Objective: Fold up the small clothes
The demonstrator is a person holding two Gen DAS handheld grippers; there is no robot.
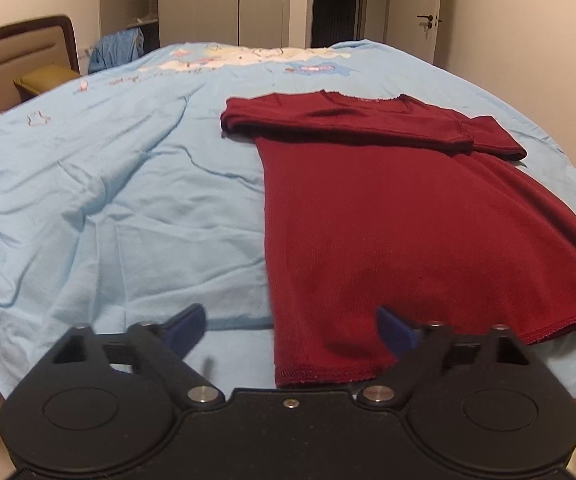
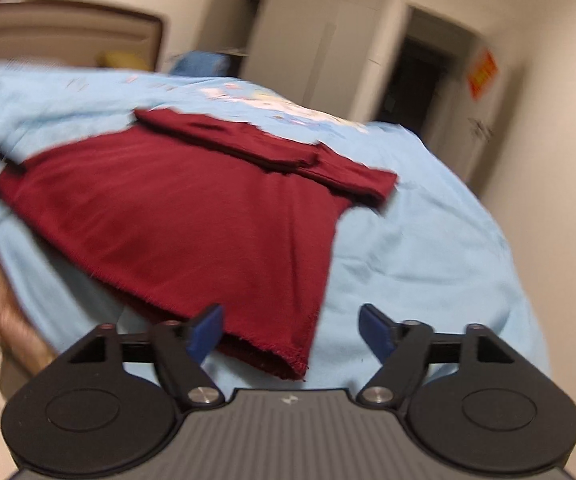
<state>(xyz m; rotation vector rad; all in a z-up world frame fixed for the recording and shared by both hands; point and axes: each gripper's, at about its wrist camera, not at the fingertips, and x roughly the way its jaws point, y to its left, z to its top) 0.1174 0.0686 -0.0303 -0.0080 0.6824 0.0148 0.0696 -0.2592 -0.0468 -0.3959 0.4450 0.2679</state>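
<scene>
Dark red shirt, light blue sheet, blue fingers

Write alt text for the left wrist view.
A dark red shirt lies flat on a light blue bedsheet, both sleeves folded across its chest. The open left gripper hovers at its near hem, holding nothing.

A dark red knit top lies flat on the light blue bedsheet, sleeves folded across its chest. The left gripper hovers over the hem, jaws spread wide.
</scene>
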